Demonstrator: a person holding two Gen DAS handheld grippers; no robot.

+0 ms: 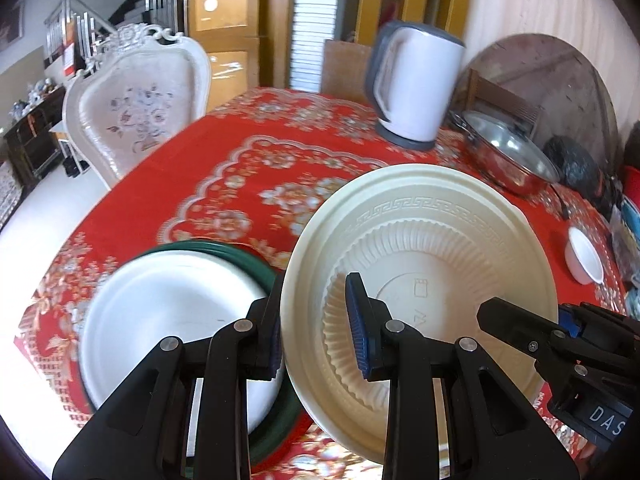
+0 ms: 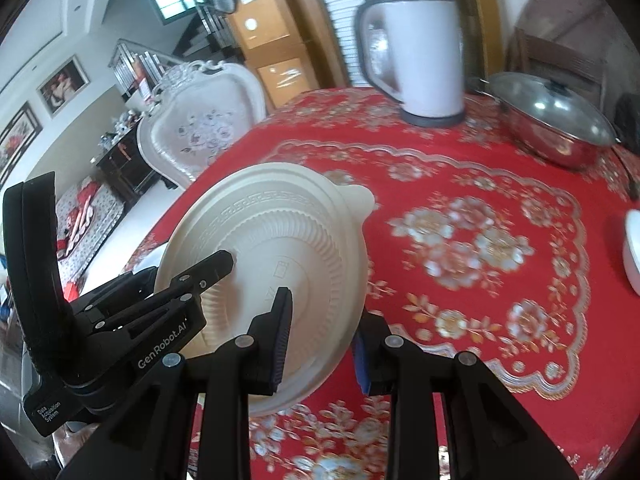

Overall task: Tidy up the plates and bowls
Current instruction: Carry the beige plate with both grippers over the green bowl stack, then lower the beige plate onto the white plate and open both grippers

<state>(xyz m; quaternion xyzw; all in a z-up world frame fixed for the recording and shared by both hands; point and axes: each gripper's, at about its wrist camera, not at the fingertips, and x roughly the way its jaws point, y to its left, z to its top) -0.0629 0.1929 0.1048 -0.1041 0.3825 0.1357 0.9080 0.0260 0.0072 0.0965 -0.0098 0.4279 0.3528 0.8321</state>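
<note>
- Cream plate, ribbed with a key-pattern band, is held tilted on edge above the worktop, its underside turned toward both cameras.
- Left gripper is clamped on the plate's rim: one finger lies behind the plate, the blue-padded one against its ribbed underside.
- Right gripper is seen straddling the same plate's rim with one finger on each side; whether its pads press the plate cannot be told.
- White plate is stacked on a green plate, just beside the cream plate on the chair side.
- Small white bowl rests on the worktop, well apart from the cream plate.
- Kettle and lidded steel pan stand beyond the cream plate.
</note>
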